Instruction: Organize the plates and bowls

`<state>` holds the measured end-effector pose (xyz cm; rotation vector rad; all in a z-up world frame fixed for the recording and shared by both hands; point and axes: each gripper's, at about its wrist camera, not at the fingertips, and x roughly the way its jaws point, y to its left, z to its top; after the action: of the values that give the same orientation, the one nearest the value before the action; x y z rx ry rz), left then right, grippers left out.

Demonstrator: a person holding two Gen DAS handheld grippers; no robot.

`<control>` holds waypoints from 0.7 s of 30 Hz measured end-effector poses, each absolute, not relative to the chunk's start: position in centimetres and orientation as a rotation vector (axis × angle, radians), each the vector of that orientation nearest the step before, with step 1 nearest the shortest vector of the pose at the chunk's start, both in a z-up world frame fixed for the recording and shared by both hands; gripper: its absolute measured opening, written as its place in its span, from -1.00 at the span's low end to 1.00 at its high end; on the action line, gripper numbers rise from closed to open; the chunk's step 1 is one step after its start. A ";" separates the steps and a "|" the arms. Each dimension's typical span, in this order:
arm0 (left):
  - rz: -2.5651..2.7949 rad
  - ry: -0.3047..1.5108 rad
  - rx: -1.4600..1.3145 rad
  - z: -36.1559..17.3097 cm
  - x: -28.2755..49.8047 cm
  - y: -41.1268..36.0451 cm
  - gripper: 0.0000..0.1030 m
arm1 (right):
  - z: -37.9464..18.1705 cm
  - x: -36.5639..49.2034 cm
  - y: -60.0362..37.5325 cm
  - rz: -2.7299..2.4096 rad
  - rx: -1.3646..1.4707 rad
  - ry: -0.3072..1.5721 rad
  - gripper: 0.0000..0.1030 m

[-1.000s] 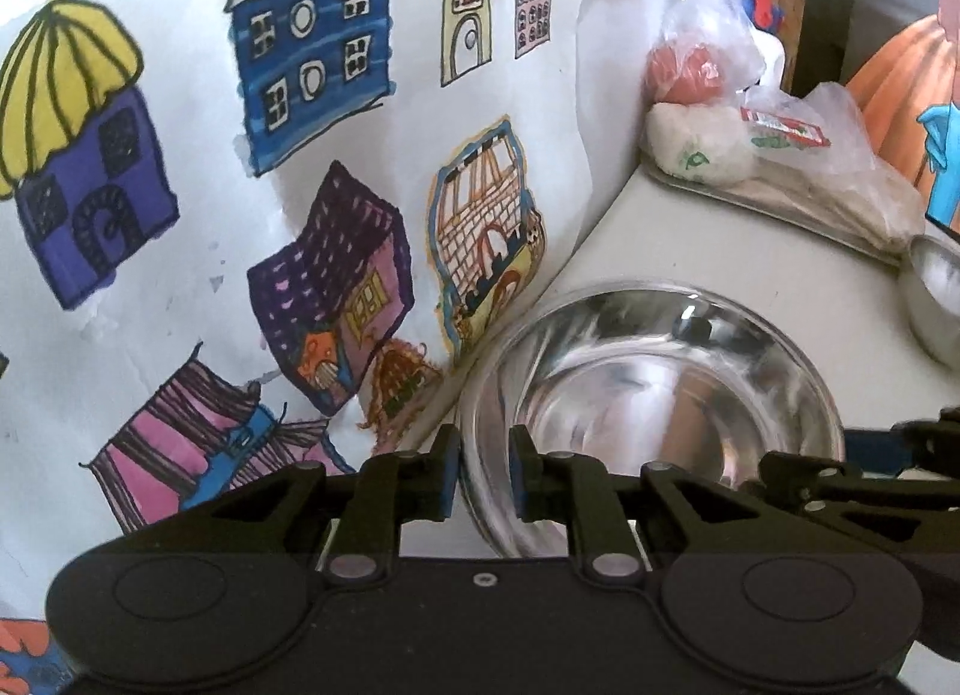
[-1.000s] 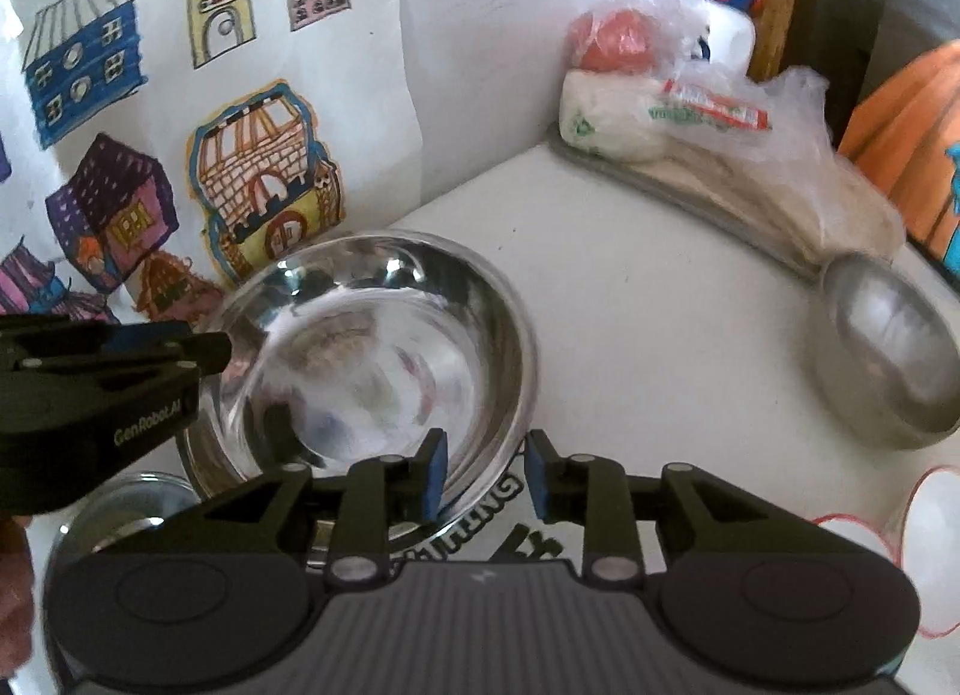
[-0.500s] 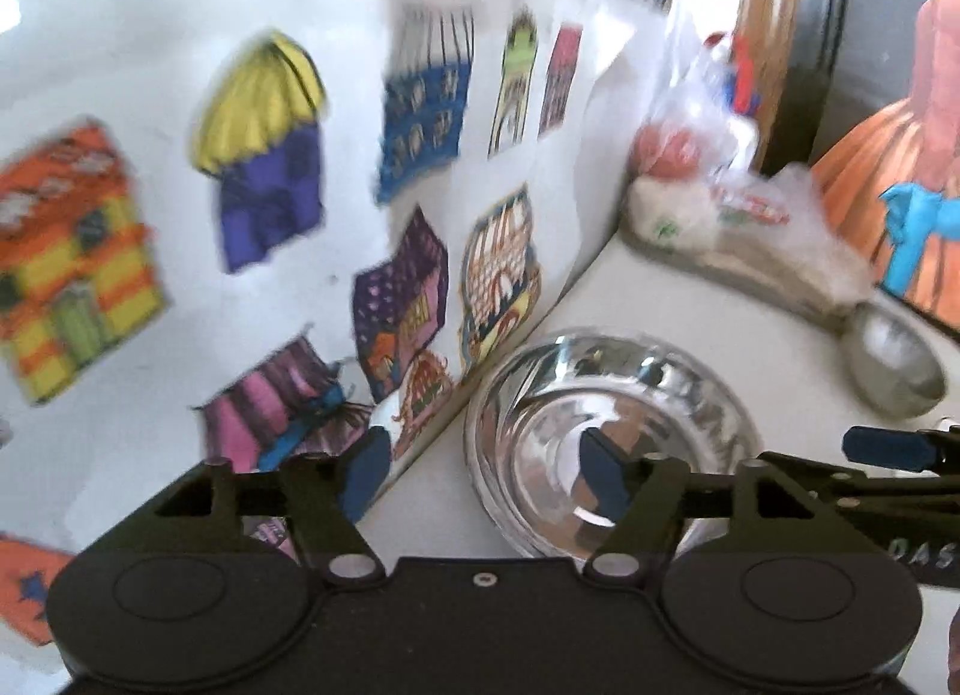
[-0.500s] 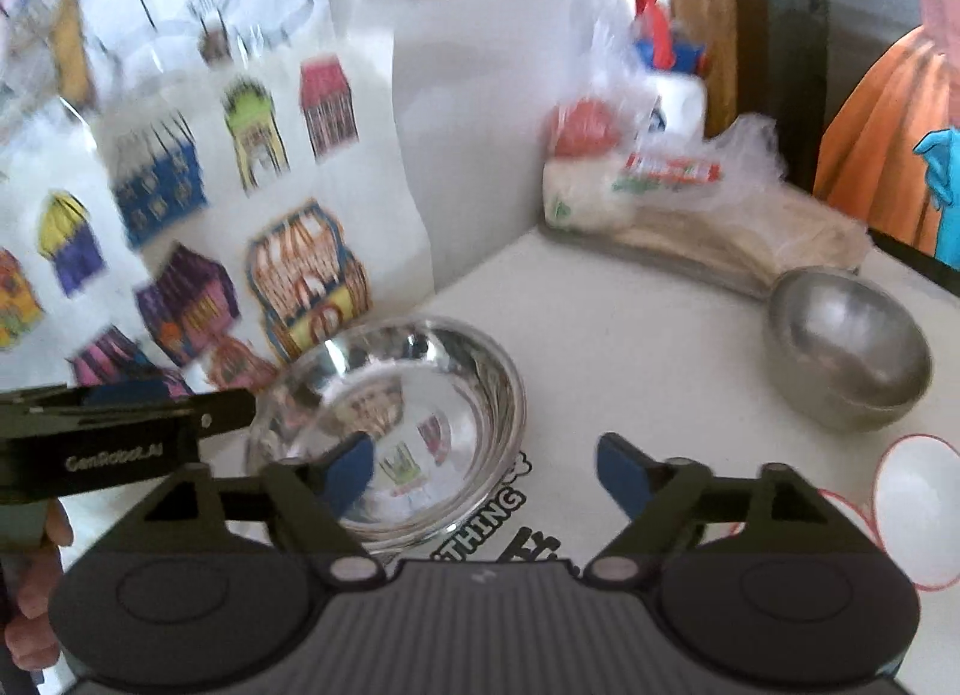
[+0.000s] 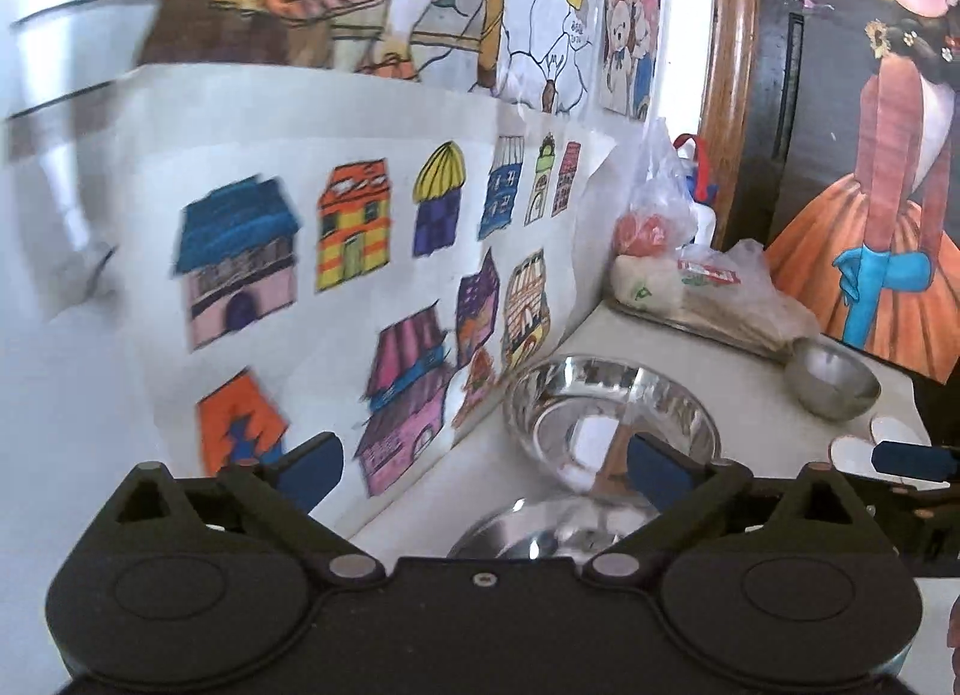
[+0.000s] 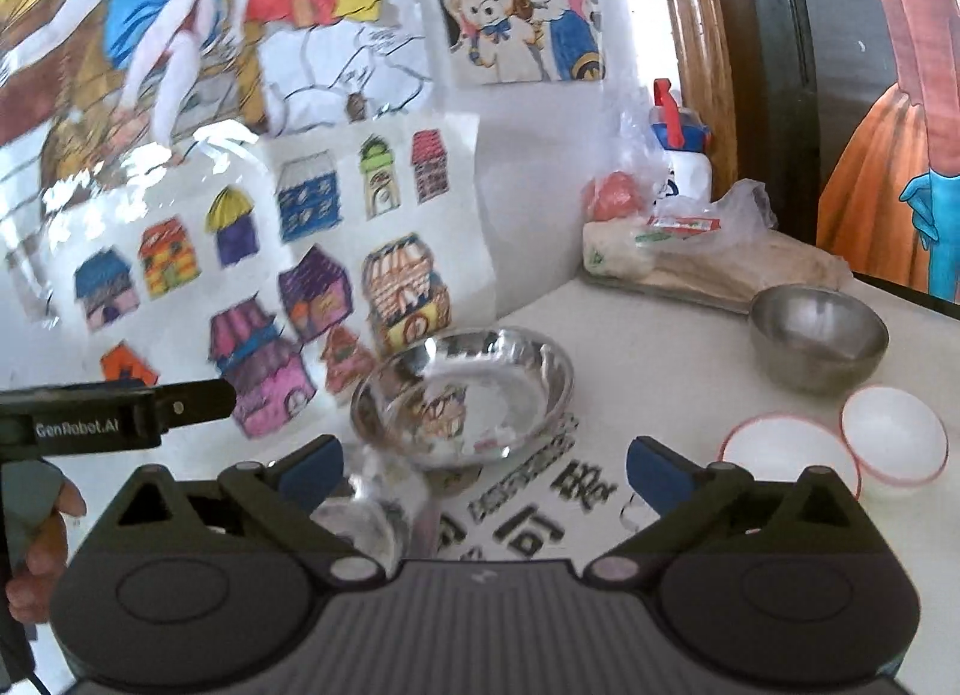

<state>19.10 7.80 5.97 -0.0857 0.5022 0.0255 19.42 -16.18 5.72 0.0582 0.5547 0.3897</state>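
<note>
Backing off with left gripper (image 5: pixel 483 470) and right gripper (image 6: pixel 483 470) wide, jaws just opened, nothing between | next: pick one dish, approach its rim squarely | near: shiny steel bowl (image 6: pixel 462 395) by counter's wall edge | far: duller steel bowl (image 6: pixel 819 335), two white bowls (image 6: pixel 840 449) toward right edge

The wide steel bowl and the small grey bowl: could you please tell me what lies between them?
Nothing: only bare white tabletop separates the wide steel bowl from the small grey bowl, clearest in the right wrist view.
</note>
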 end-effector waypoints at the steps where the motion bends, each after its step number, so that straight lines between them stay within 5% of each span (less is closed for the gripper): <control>1: 0.025 0.503 -0.082 5.8 18.6 7.9 0.98 | 5.4 19.0 -16.0 0.389 0.055 0.558 0.99; 21: -0.012 0.561 -0.083 0.3 14.5 9.5 0.98 | 0.8 14.2 -14.6 0.300 0.153 0.617 0.99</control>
<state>14.46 9.53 0.33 -0.0829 0.5614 -0.0117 14.15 -14.61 0.84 0.1530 0.6175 0.3002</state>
